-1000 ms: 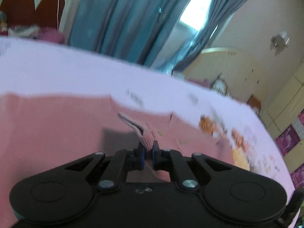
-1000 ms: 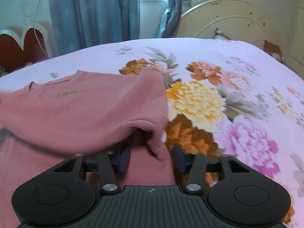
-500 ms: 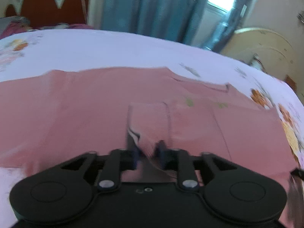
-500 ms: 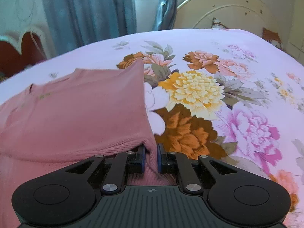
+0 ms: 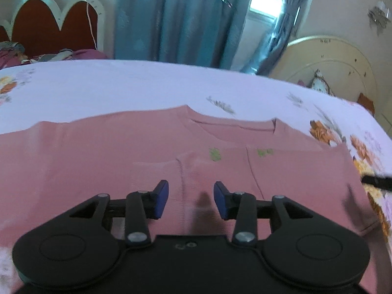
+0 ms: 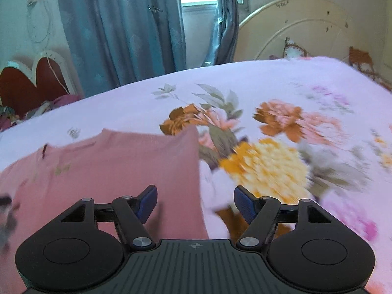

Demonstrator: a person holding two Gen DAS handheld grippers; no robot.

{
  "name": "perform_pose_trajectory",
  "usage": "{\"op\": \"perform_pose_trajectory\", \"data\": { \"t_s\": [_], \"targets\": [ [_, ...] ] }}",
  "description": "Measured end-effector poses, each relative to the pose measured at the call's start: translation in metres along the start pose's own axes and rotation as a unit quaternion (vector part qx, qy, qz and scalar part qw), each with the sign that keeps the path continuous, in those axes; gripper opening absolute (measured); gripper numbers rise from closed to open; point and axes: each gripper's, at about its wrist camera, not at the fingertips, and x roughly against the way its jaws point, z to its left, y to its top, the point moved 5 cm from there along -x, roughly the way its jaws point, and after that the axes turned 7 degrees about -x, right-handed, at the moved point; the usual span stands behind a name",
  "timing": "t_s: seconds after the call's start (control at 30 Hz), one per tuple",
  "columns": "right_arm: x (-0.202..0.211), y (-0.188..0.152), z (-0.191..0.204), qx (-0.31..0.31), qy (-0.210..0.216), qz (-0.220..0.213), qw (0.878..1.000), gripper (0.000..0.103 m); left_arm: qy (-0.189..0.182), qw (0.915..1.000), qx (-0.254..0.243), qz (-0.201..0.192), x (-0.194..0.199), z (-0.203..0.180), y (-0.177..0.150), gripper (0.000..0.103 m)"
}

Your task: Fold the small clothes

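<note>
Now the left tongs (image 5: 190,201) are seen spread wide with nothing held, their blue pads (image 5: 161,199) poised over the middle of the pink sweater (image 5: 147,161). The right tongs (image 6: 194,203) are likewise parted and empty, set over the sweater's (image 6: 117,171) right edge, one pad above the knit and the other above the bedsheet (image 6: 269,93). The sweater is laid flat on the bed, neckline away from the left camera, with both sleeves folded across the chest, where small green marks (image 5: 214,153) are visible. A dark tip, probably of the right tool (image 5: 377,181), is glimpsed at the far right of the left view. Beyond the bed, blue curtains (image 5: 186,17), a cream headboard (image 5: 328,61) and a red scalloped headboard (image 5: 51,29) are seen. Half a second earlier, sleeve fabric was pinched in the left tongs and the sweater's edge in the right; both have since been released.
</note>
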Motion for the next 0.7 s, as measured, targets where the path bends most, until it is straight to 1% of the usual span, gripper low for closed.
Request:
{"op": "perform_pose_trajectory", "data": {
  "t_s": [0.03,0.17,0.2,0.23,0.33,0.43,0.47,0.5,0.57,0.63,0.7],
  "targets": [
    [-0.01,0.005,0.0,-0.004,0.002,0.005,1.0,0.048,0.001,1.0,-0.001,0.002,-0.003,0.0,-0.002,0.04],
    [-0.048,0.018,-0.005,-0.027,-0.007,0.024,0.999,0.046,0.014,0.9998,-0.004,0.01,-0.011,0.007,-0.009,0.041],
    [-0.053,0.02,-0.006,-0.025,-0.006,0.021,0.999,0.038,0.015,0.9998,-0.006,0.01,-0.013,0.008,-0.009,0.041],
    [-0.056,0.022,-0.006,-0.016,-0.009,0.018,1.0,0.01,0.017,0.9998,-0.007,0.01,-0.013,0.009,-0.01,0.041],
    [-0.065,0.024,-0.012,-0.017,-0.016,0.011,1.0,0.008,0.022,0.9996,-0.009,0.012,-0.012,0.011,-0.01,0.041],
    [-0.063,0.024,-0.012,-0.016,-0.025,0.001,1.0,0.009,0.027,0.9994,-0.015,0.013,-0.012,0.008,-0.011,0.043],
    [-0.059,0.024,-0.014,-0.028,-0.028,-0.002,0.999,0.009,0.026,0.9994,-0.015,0.016,-0.011,0.007,-0.01,0.047],
    [-0.054,0.025,-0.014,-0.034,-0.031,-0.006,0.999,0.009,0.023,0.9995,-0.011,0.018,-0.008,0.007,-0.009,0.057],
    [-0.041,0.023,-0.005,-0.009,-0.038,-0.016,0.999,0.009,0.026,0.9995,-0.006,0.017,-0.003,0.009,-0.007,0.067],
    [-0.026,0.017,0.01,0.025,-0.03,-0.023,0.999,0.009,0.034,0.9993,-0.005,0.017,0.002,0.012,-0.006,0.068],
    [-0.011,0.008,0.028,0.049,-0.006,-0.02,0.999,0.009,0.037,0.9992,-0.001,0.017,0.008,0.016,-0.005,0.068]
  ]
}}
